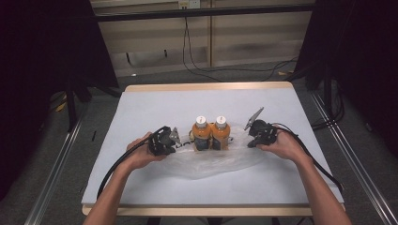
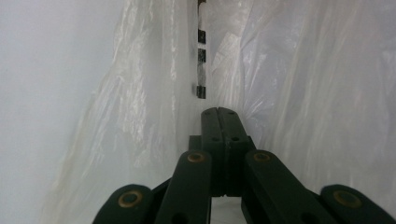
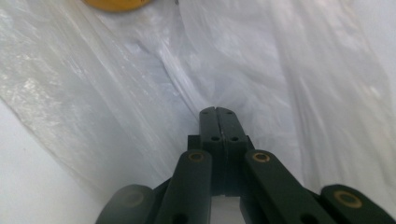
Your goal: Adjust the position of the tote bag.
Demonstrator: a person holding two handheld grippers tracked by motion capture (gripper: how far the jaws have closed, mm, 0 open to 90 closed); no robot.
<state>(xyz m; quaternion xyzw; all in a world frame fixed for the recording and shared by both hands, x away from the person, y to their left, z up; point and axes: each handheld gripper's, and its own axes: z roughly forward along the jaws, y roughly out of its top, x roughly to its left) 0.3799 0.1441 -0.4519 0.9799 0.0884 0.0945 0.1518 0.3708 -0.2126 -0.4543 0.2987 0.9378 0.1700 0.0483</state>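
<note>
Two orange bottles with white caps, one (image 1: 201,133) beside the other (image 1: 220,133), stand upright on a clear plastic bag (image 1: 211,164) spread on the white table (image 1: 155,108). My left gripper (image 1: 180,139) lies just left of the bottles. Its jaws are together (image 2: 217,110), with taut bag film (image 2: 140,107) rising from the tips. My right gripper (image 1: 251,140) is just right of the bottles. Its jaws are pressed together (image 3: 217,108) where the bag's creases (image 3: 154,70) converge. An orange bottle's edge (image 3: 114,3) shows at the top of the right gripper view.
Both cables trail back along the forearms toward the table's near edge (image 1: 211,208). Dark stands (image 1: 70,103) and floor cables (image 1: 225,70) surround the table. Bare white tabletop lies beyond the bottles and at the near side.
</note>
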